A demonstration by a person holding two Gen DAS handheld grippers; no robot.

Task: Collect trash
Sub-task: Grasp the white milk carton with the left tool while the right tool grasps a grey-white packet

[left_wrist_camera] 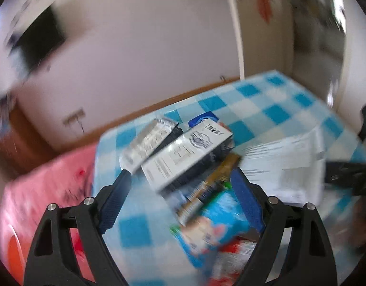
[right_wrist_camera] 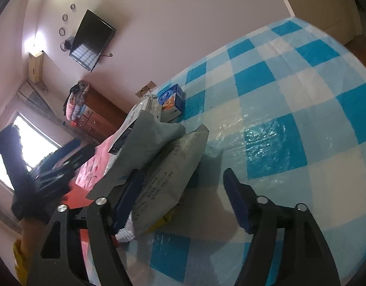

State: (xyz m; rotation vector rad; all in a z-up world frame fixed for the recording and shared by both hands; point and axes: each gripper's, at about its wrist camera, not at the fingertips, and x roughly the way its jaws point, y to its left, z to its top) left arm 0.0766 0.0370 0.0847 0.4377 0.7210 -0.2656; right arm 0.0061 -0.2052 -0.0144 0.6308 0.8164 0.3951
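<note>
The trash lies in a loose heap on the blue-and-white checked plastic tablecloth (right_wrist_camera: 290, 128), close to the table's near side, where a pink patterned cloth (left_wrist_camera: 47, 186) drops away below. The left gripper (left_wrist_camera: 180, 181) stands wide with nothing pressed between its blue pads; it hovers over a white printed carton with dark sides (left_wrist_camera: 187, 157), a silver foil packet (left_wrist_camera: 147, 145), a brown-and-gold wrapper (left_wrist_camera: 213, 183) and a light-blue snack bag with a cartoon print (left_wrist_camera: 211, 228). That view is smeared, so exact contact cannot be told. The right gripper (right_wrist_camera: 183, 186) is also open: a grey crumpled paper mailer with printed lines (right_wrist_camera: 168, 171) lies against its left pad, while the right pad stands apart over bare cloth. The main risk is that a closing on the slanting, overlapping pile catches only a corner, so the carton or foil packet slides off toward the near side and falls onto the pink cloth. The limp mailer may fold and slip out of a one-sided pinch. The two grippers work near each other, so they could knock together over the heap. A small blue box with a picture on it (right_wrist_camera: 171, 100) stands near the far corner and could be nudged off. Ample clear cloth lies to the right of the pile, the safer room for sweeping things inward.
</note>
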